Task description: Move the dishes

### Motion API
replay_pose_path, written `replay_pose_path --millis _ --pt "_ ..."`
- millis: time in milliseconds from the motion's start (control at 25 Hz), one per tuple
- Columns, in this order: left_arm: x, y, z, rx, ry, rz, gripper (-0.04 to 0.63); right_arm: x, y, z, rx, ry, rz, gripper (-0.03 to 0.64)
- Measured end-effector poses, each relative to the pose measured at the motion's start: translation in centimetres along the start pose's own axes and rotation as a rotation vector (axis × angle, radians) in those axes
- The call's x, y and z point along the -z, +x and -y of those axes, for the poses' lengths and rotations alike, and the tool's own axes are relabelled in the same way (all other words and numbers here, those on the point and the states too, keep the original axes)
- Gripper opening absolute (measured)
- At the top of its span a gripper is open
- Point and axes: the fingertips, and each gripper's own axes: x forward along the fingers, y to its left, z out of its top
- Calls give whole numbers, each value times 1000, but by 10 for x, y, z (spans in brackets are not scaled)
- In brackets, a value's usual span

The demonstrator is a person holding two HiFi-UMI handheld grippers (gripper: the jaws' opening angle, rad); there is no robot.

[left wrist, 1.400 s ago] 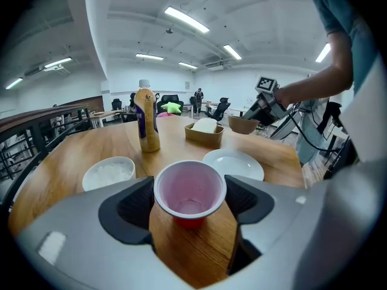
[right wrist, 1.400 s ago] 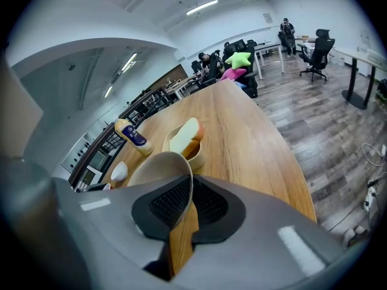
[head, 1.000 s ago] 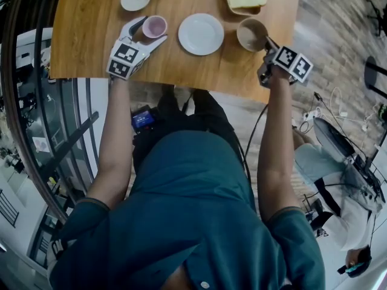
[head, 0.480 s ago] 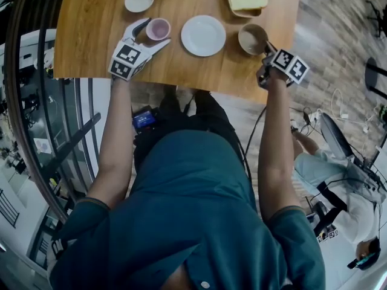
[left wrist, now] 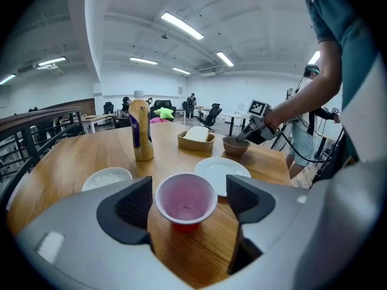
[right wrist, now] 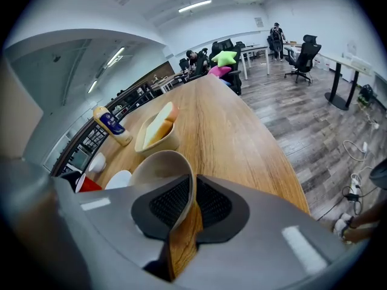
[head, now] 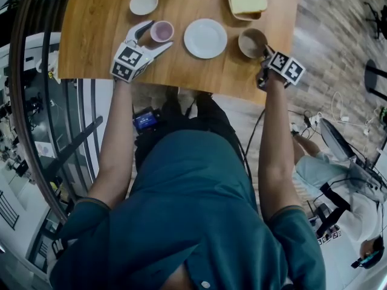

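A red cup with a pale pink inside stands on the wooden table, between the jaws of my left gripper. The jaws are open, a small gap on each side of the cup. My left gripper reaches in from the near table edge. My right gripper is shut on the near rim of a brown bowl. The bowl sits by the table's right near edge with my right gripper at its rim. A white plate lies between cup and bowl.
A small white bowl lies at the far left. A tan tray with bread sits beyond the brown bowl. A yellow bottle stands at the far side. A black railing runs left of the table. A person sits at the lower right.
Both grippers have crept a little farther over the table, the left one closing in around the cup. The right one keeps its hold on the bowl rim.
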Motion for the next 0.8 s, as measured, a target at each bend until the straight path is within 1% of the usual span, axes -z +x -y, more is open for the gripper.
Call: replay_pose_path --millis 200,360,440,560,600,680,800 --pt "-6 -7 1 8 4 4 379 -3 -10 2 29 -24 1 45" --pt "-12 -18 -1 1 -1 29 379 -8 -22 4 59 -33 39 78" --pt "-23 -27 -2 -12 -12 58 377 -19 -38 5 89 -42 83 80" --pt "-46 -45 -5 -43 -36 129 370 -45 -72 -2 128 -83 199 80" --pt "-54 -52 -7 -56 -40 154 364 -55 -83 -9 125 -100 244 80" --pt "-71 -63 -11 -84 -38 202 349 -76 -102 -27 81 -138 330 78" --pt "-100 -81 -18 -117 -34 270 325 -103 -129 -73 -41 -227 432 78"
